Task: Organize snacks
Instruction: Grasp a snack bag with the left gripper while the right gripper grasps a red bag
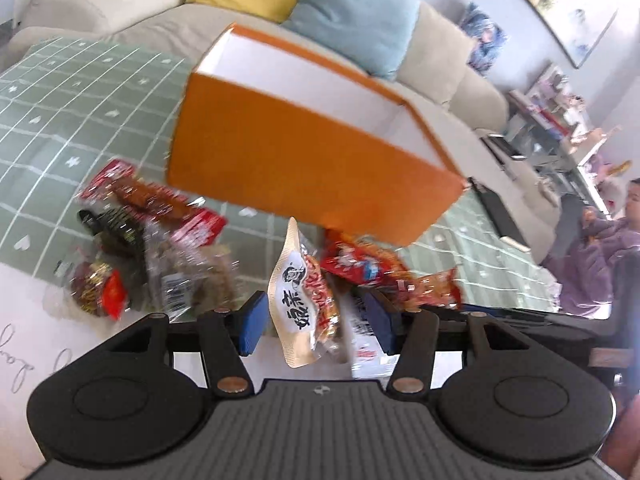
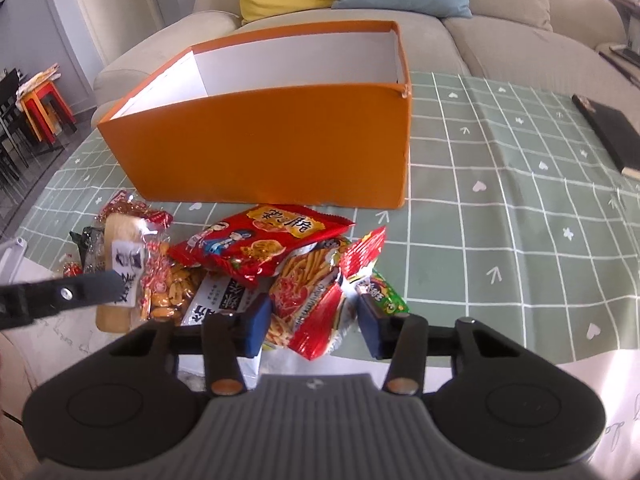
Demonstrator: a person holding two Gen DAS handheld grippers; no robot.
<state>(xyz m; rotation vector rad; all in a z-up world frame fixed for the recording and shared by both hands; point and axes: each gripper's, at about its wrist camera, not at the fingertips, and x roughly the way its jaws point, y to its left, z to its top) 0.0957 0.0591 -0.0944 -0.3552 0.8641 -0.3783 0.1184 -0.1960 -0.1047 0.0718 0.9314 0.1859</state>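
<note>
Right wrist view: right gripper (image 2: 312, 322) hangs over a heap of snack packets on the green checked tablecloth (image 2: 500, 184); a red foil packet of stick-shaped crisps (image 2: 312, 300) stands between its blue pads (image 2: 256, 326).
Right jaws: gap visible on both sides of the packet, so released, not yet clamped.
Left wrist view: left gripper (image 1: 316, 324) frames a cream-and-white sealed pouch with black characters (image 1: 298, 300); the picture is blurred.
Left jaws: apart, pads clear of the pouch.
Container: open orange cardboard box with white lining (image 2: 264, 136), empty, just behind the heap.
Packet axis: the red packet's long axis runs toward the box, one corner raised.
Pouch axis: stands on edge, long axis away from the camera.
Risk, right: slick foil may slip, or the jaws may catch the neighbouring green packet (image 2: 386, 296).
Risk, left: the narrow pouch may tip flat before the pads meet.
Risk, both: the grippers work close together and may collide.
</note>
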